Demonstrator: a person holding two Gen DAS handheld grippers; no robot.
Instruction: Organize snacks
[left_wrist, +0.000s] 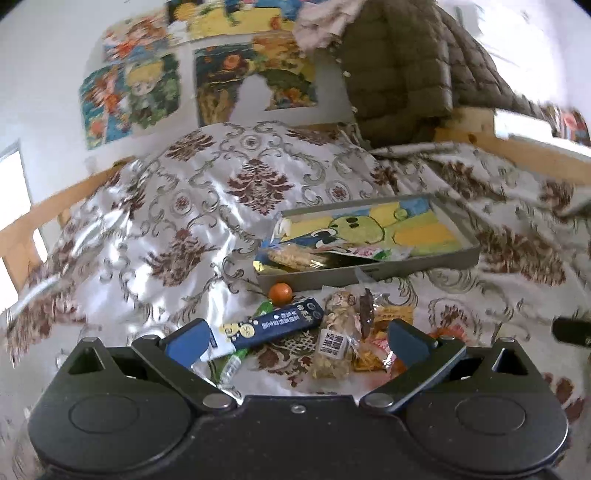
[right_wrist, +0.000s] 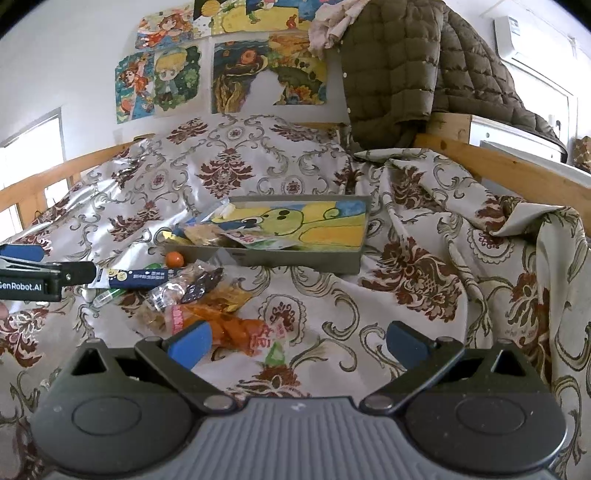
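1. Setup is a bed covered in a shiny cream bedspread with maroon damask print (right_wrist: 388, 295), and a shallow grey rectangular tray with a green-and-yellow cartoon on its floor (left_wrist: 458, 254) sitting on it. My guess is the tray is the "organized" spot, since a few packets are already piled at its left end.

2. The rest of the snacks are loose in a heap on the bedspread just in front of the tray: a long navy-blue stick pack with a white cartoon end (left_wrist: 273, 326), a clear bag of pale beige chunks with a white label (left_wrist: 334, 339), a crinkly orange-and-clear wrapper (right_wrist: 225, 326), and a small round orange fruit (left_wrist: 280, 292) just beside the tray wall.

3. The left gripper (left_wrist: 295, 341) is spread wide, nothing in it, with the navy pack and beige bag sitting between its blue fingers. Looks lined up for one of those, can't say which.

4. The right gripper (right_wrist: 297, 341) is also released and empty, over bare cloth, its left blue pad near the orange wrapper.

5. Wrappers look thin and slippery, so probably easy to fumble.
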